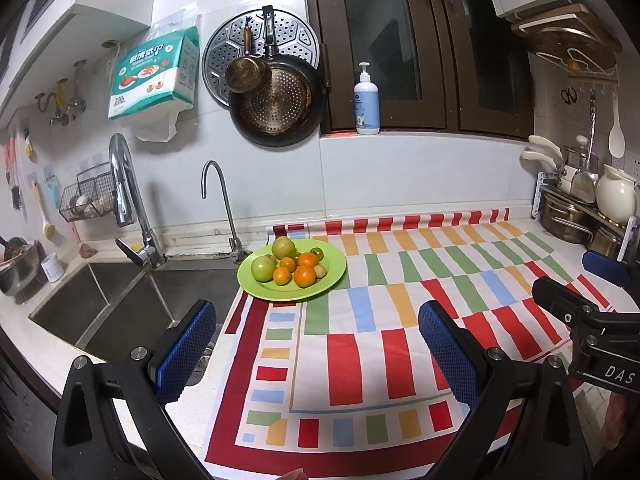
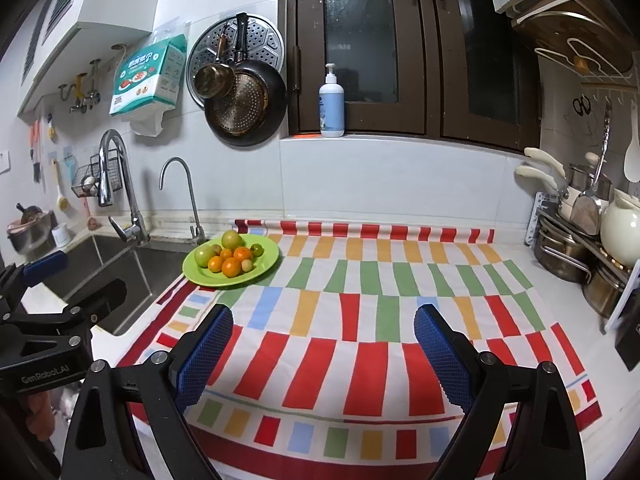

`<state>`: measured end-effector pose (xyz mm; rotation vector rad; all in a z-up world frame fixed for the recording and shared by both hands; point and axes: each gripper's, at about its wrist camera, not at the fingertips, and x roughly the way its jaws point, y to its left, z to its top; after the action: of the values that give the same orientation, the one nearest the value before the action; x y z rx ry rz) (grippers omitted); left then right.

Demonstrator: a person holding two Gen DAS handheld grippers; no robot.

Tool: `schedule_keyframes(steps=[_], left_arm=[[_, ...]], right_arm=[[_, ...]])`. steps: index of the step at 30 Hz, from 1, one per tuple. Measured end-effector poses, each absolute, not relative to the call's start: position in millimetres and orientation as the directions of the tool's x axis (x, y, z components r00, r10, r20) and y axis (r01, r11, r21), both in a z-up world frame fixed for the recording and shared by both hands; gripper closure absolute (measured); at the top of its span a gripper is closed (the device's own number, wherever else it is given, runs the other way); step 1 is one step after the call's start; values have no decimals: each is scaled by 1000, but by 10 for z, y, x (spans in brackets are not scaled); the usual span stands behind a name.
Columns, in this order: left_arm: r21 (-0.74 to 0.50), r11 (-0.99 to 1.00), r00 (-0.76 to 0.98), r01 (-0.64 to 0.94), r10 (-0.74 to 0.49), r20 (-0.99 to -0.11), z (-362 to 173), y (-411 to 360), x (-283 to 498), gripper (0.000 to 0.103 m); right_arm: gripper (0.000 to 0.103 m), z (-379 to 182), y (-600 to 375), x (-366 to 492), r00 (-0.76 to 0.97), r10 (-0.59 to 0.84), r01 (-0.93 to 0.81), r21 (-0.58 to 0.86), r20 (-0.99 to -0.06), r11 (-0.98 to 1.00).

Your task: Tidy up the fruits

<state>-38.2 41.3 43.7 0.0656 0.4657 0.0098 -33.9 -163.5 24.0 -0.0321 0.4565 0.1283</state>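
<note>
A lime-green plate (image 1: 334, 276) (image 2: 266, 265) rests on the far left corner of a colourful striped cloth, beside the sink. On it lie several oranges (image 1: 305, 276) (image 2: 231, 268) mixed with green fruits (image 1: 263, 269) (image 2: 205, 255). My left gripper (image 1: 316, 326) hovers open over the cloth's near left part, well short of the plate, with nothing between its blue pads. My right gripper (image 2: 323, 330) also stands open and empty above the middle of the cloth. Each gripper shows at the edge of the other's view: the right gripper (image 1: 580, 280) and the left gripper (image 2: 76, 276).
A steel sink (image 1: 120, 304) (image 2: 120, 276) with two taps lies left of the plate. Pots, a white jug (image 1: 616, 196) and utensils crowd the right counter. Pans hang on the tiled wall, and a pump bottle (image 1: 367, 100) stands on the window ledge.
</note>
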Motion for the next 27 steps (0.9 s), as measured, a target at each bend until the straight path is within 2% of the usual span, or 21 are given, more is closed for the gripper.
schedule_keyframes(steps=[27], left_arm=[[59,998,895,30,0,-447,473,310,-402,0]], right_arm=[[10,241,-1746,-335,890,108,-121,-2,-442,993]])
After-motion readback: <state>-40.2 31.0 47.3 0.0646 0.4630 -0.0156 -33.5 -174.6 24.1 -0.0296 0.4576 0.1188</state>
